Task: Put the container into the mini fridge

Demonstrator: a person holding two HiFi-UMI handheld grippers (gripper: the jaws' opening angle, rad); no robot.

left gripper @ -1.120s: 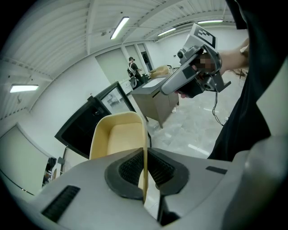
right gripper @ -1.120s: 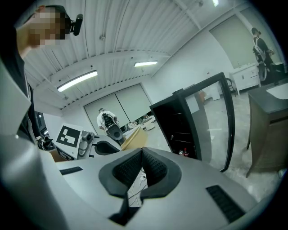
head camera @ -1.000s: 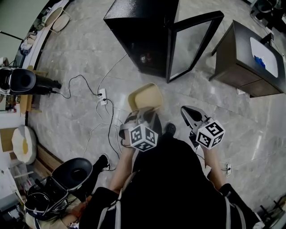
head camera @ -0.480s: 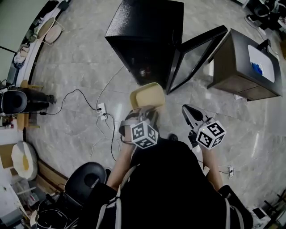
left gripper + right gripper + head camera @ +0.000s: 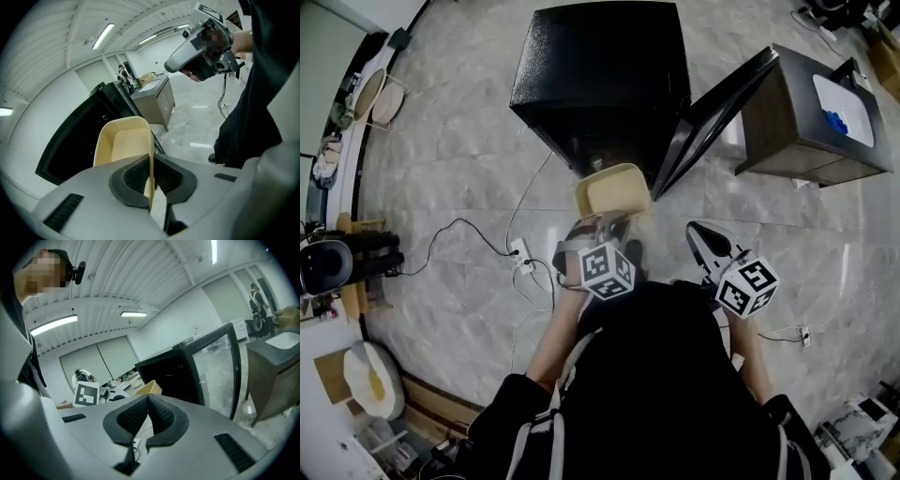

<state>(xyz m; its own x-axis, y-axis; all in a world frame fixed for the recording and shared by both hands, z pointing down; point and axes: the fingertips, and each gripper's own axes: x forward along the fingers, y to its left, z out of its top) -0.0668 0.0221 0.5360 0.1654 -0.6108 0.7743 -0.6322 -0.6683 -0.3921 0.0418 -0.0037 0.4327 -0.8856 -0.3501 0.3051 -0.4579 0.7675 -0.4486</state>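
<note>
Nearest, the left tool (image 5: 151,176) stays clenched on the near wall of the cream container (image 5: 614,190). The thin rim is pinched between its pads, just as it was a second ago. The right tool (image 5: 147,414) rides just to the right, jaws pressed together with nothing between them. It has kept its place beside the left one throughout.

What has changed is the ground covered. A second ago a broad strip of marble floor (image 5: 459,187) lay between the container and the mini fridge (image 5: 600,66). Half a second ago that strip had narrowed. Now, in the head view, the container's far rim reaches the foot of the fridge's dark opening. The white power strip (image 5: 522,253) with its cables has slid back to the left of the tools. The whole body appears to have walked forward, rather than an arm reaching out.

Farther off, the fridge door (image 5: 712,117) stands swung out to the right as before, leaving the opening uncovered. The dark cabinet (image 5: 811,122) sits beyond it, farther right.

For the task, the carry looks nearly over. The container is still held in the air, just outside the fridge. What likely remains is to lower it, push it into the opening and let go. Whether it lines up with a shelf cannot be told.
</note>
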